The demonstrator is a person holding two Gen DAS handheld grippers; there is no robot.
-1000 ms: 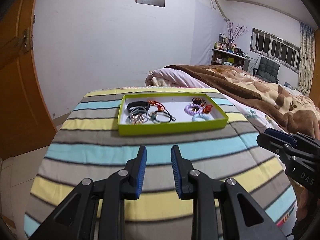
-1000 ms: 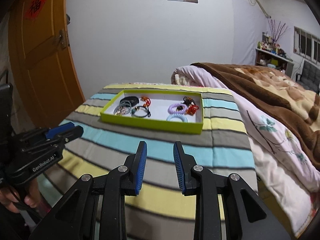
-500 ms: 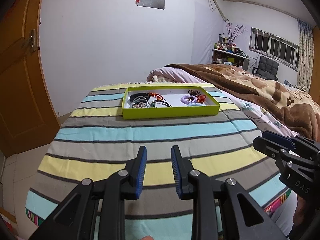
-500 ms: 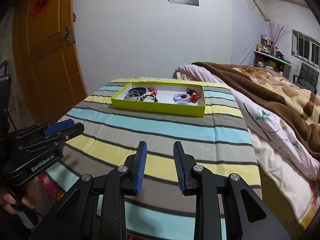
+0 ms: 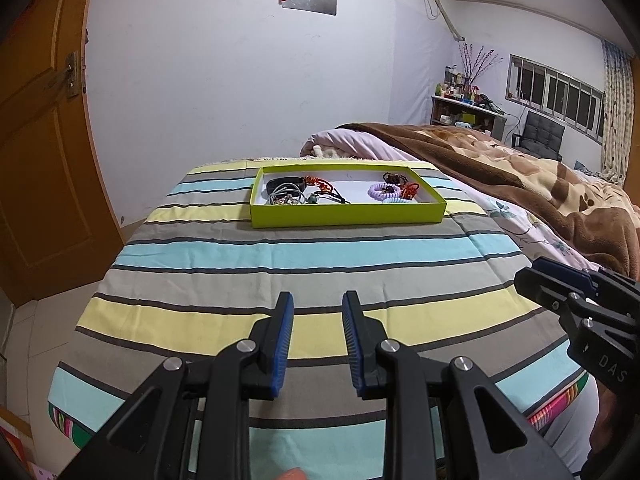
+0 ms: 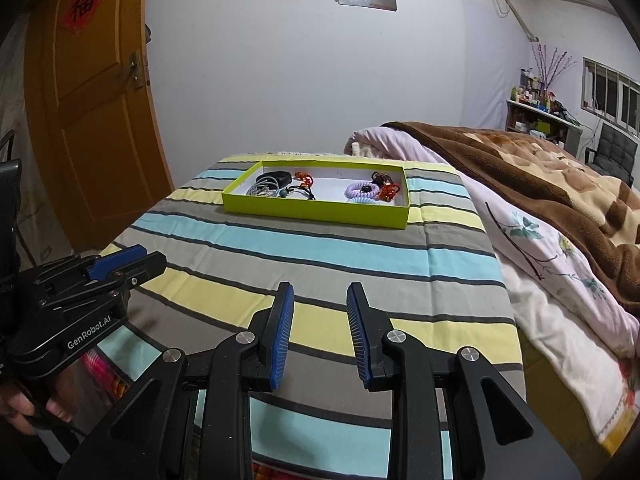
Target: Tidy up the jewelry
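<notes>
A lime-green shallow box (image 5: 348,214) (image 6: 316,211) rests on the far part of a striped cloth. Inside lie a black band (image 5: 285,183), grey rings (image 6: 262,190), orange cords (image 5: 316,181), a purple coil hair tie (image 5: 383,191) (image 6: 362,190) and a pale blue coil (image 6: 361,201). My left gripper (image 5: 318,300) hovers open over the near stripes, well short of the box, nothing between its blue pads. My right gripper (image 6: 320,292) is likewise open and empty, level with the left one. Each gripper appears at the edge of the other's view.
The striped cloth (image 5: 304,252) covers a table-like surface that drops off at its left and near edges. A bed with a brown blanket (image 6: 520,172) adjoins on the right. An orange door (image 6: 88,100) stands at the left; a shelf and a chair at the far right.
Both grippers have drawn back from the box and sunk a little, so the box looks smaller and farther away. Their jaws have kept the same gap.
</notes>
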